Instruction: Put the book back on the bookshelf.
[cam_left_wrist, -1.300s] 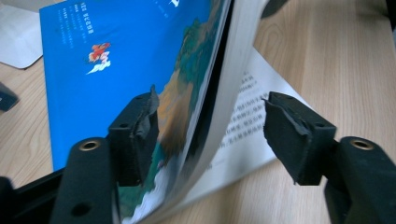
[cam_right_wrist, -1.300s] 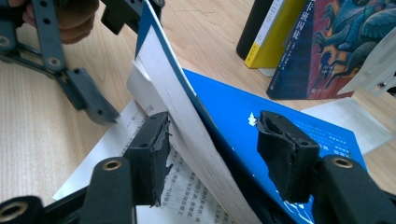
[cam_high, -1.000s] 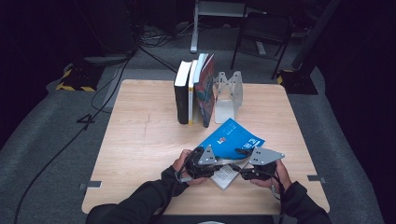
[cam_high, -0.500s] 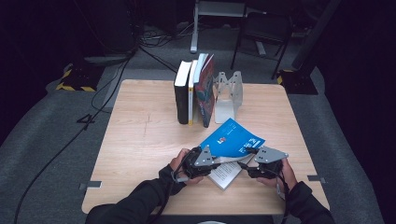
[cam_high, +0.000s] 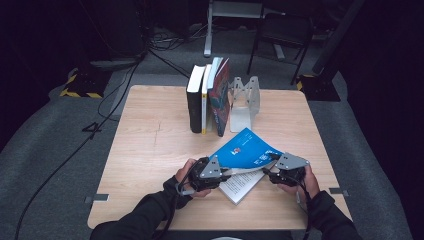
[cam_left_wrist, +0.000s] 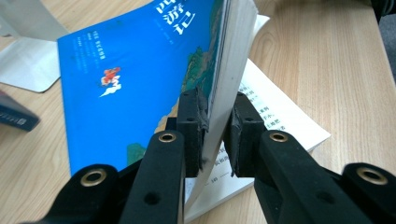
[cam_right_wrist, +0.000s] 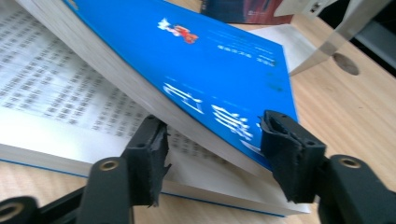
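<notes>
Blue paperback book lies half-opened at the near edge of the pale wooden table. At the left, the left gripper is clamped on the raised cover and front pages, its jaws having just closed. The right gripper straddles the same wad, jaws just narrowed, not yet pinching. I'd lift both sides evenly to avoid creasing. High view adds upright books behind.

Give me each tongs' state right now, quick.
Left tongs: shut on the lifted front section of the blue-covered book.
Right tongs: open, jaws either side of that section's edge, not pressing it.
</notes>
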